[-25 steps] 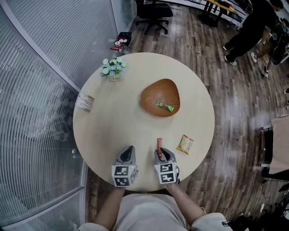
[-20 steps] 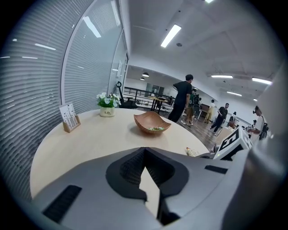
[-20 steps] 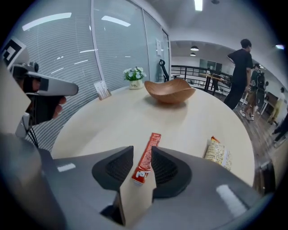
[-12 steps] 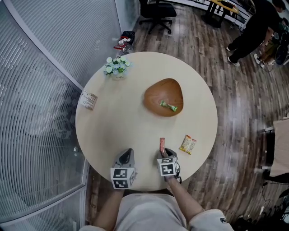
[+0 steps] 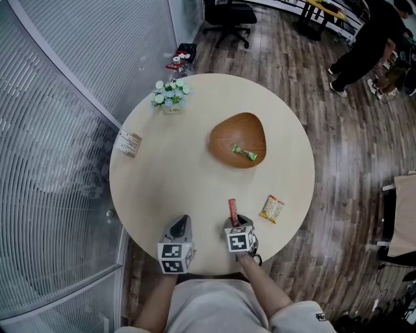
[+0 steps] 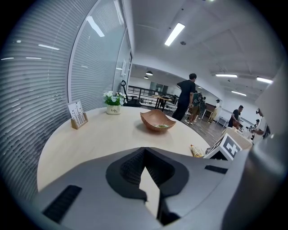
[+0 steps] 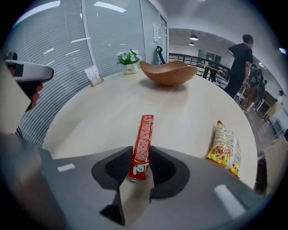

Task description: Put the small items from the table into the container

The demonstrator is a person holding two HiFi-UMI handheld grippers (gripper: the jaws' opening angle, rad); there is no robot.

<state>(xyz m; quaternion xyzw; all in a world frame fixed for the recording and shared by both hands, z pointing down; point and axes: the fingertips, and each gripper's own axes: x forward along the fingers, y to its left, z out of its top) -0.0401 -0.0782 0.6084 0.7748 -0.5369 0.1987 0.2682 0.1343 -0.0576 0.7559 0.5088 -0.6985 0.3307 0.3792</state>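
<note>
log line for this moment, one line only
left gripper: shut, empty | right gripper: fingers closed on red snack stick | wooden bowl: green candy inside | yellow packet: on table

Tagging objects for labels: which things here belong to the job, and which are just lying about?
Job: red pack, yellow bag, green candy, bowl.
Lying about: flowers, card stand, chair.
</note>
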